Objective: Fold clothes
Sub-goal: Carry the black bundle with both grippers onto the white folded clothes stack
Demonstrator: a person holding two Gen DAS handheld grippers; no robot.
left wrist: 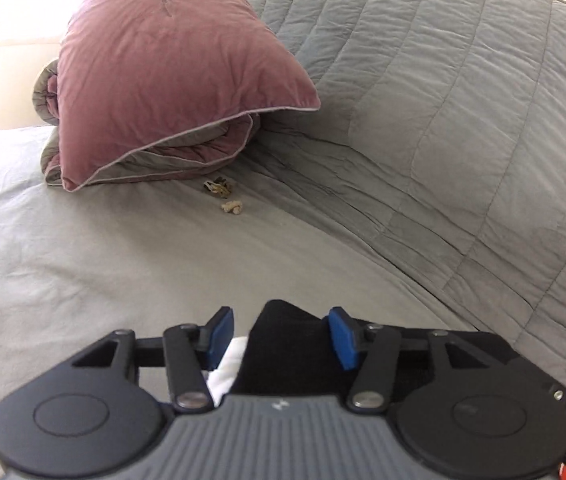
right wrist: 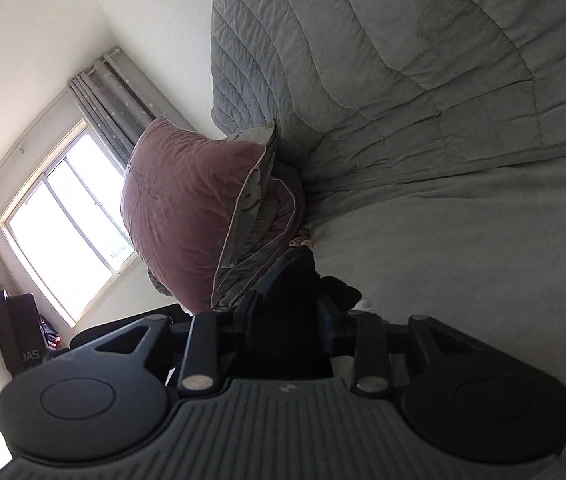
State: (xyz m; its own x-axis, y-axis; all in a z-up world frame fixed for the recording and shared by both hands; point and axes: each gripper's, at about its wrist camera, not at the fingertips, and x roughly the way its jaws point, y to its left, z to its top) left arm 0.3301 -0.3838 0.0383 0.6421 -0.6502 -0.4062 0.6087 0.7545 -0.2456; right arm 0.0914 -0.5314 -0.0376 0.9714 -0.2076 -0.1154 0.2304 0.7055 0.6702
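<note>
A black garment (left wrist: pixel 283 356) lies on the grey bed sheet (left wrist: pixel 83 260), with a white piece of cloth (left wrist: pixel 225 368) showing at its left edge. My left gripper (left wrist: pixel 281 336) is open; its blue pads (left wrist: pixel 219 334) stand on either side of a raised fold of the garment without pinching it. In the right wrist view, which is rolled sideways, my right gripper (right wrist: pixel 291 316) is closed in on a dark bunch of the black garment (right wrist: pixel 295 280). The bunch fills the gap between the fingers and rises above them. A dark part of it (right wrist: pixel 339 290) trails onto the sheet.
A pink and grey folded quilt (left wrist: pixel 171 80) sits at the head of the bed, with a grey quilted cover (left wrist: pixel 443 120) piled to its right. Two small tan scraps (left wrist: pixel 225 196) lie on the sheet. A window (right wrist: pixel 67 220) with grey curtains and a dark chair (right wrist: pixel 19 332) stand beyond the bed.
</note>
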